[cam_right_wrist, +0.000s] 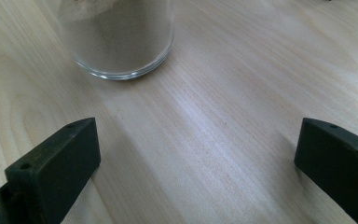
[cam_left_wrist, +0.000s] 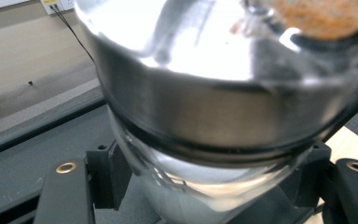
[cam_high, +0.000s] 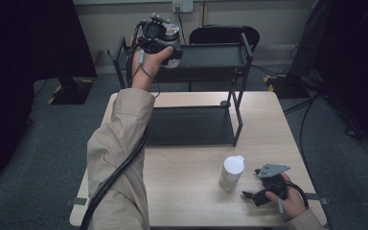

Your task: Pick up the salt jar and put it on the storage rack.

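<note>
My left gripper (cam_high: 159, 40) is raised at the far left end of a black two-tier rack (cam_high: 238, 103), level with its top shelf (cam_high: 213, 55). It is shut on a glass jar with a metal lid (cam_high: 171, 33). In the left gripper view the jar (cam_left_wrist: 223, 107) sits tilted between the black jaws of the left gripper (cam_left_wrist: 209, 186), above the dark shelf. A second jar (cam_high: 232, 172) with a white lid and brownish powder stands on the wooden table (cam_high: 187, 196). My right gripper (cam_high: 250, 183) rests just right of it, open, and in the right gripper view that jar (cam_right_wrist: 119, 37) is ahead of the right gripper (cam_right_wrist: 196, 163).
The rack's lower shelf (cam_high: 191, 125) lies on the table's far half. A black chair (cam_high: 223, 33) stands behind the rack. A thick cable (cam_high: 110, 184) trails along the left sleeve. Bare tabletop lies at the front left.
</note>
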The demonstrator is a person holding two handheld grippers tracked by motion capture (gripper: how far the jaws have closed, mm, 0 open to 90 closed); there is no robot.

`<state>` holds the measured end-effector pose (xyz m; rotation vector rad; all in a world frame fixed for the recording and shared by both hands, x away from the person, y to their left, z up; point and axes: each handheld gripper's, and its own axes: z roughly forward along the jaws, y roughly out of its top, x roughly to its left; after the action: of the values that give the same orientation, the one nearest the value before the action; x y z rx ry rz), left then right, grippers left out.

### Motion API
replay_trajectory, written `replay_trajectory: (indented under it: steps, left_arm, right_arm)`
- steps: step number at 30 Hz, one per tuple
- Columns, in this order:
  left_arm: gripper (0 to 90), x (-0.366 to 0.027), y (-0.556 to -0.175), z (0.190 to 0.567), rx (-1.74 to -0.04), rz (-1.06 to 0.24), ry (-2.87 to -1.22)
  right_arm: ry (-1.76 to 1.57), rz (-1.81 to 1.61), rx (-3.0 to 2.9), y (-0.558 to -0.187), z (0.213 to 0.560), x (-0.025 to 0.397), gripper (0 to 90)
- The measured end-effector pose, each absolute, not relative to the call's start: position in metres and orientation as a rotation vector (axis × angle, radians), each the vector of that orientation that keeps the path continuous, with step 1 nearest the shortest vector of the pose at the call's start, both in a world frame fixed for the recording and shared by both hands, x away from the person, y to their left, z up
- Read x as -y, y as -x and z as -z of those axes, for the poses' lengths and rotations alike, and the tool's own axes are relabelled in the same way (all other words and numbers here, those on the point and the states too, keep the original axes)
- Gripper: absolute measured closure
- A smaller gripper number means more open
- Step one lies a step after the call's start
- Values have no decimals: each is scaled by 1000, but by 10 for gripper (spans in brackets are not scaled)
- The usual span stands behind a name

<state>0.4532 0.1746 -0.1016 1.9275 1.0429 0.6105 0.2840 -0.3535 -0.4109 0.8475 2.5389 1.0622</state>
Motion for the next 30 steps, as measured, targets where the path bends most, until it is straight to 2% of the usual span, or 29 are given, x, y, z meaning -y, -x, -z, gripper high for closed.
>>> replay_trajectory:
  steps: [18,30]
  left_arm:
    - [309,-162,-457,103,-1076,-652,-1929]
    - [308,-165,-462,112,-1079,-614,-1896]
  right_arm:
    - [-847,-1062,-2538,-284,411,354,0]
    - [-847,-1062,-2538,-283,411,354,0]
